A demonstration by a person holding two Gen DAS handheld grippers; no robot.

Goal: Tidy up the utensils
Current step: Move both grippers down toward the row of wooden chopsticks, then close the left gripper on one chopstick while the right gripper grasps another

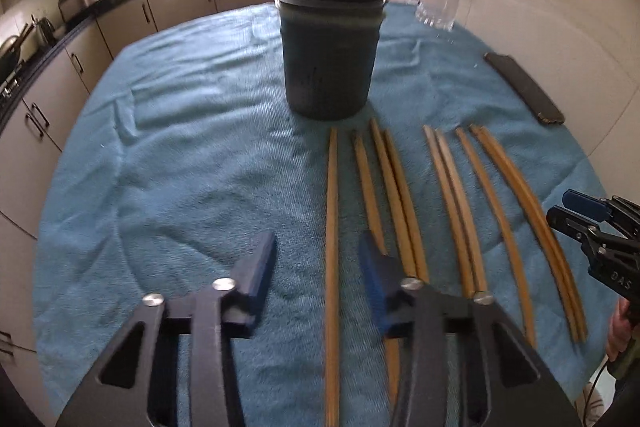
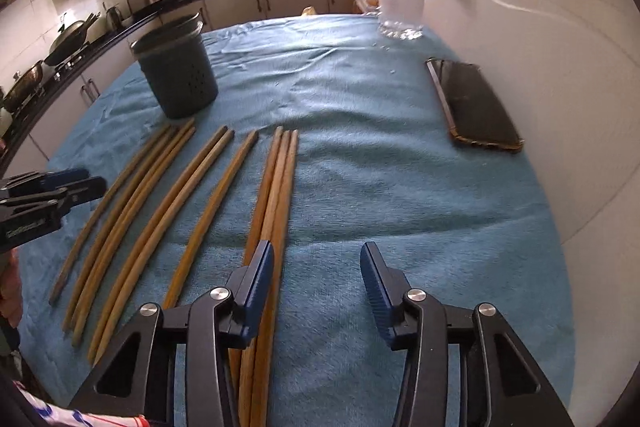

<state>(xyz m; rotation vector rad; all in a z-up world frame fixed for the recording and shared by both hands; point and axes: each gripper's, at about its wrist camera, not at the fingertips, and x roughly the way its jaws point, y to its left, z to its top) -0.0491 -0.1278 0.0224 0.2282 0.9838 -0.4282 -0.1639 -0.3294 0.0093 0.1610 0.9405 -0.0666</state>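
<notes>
Phone seen full-face only in right wrist view; edge-on sliver in left. Chopsticks laid in row on blue towel, near dark holder. Left gripper angled down, jaws apart, leftmost chopstick between them, not gripped. Right gripper angled down, released, nothing held.

The towel on the table is blue. The chopsticks are light brown wood. The cup is dark blue-grey with tiny holes. The phone is black with a brown edge. The gripper pads are blue on black arms.
</notes>
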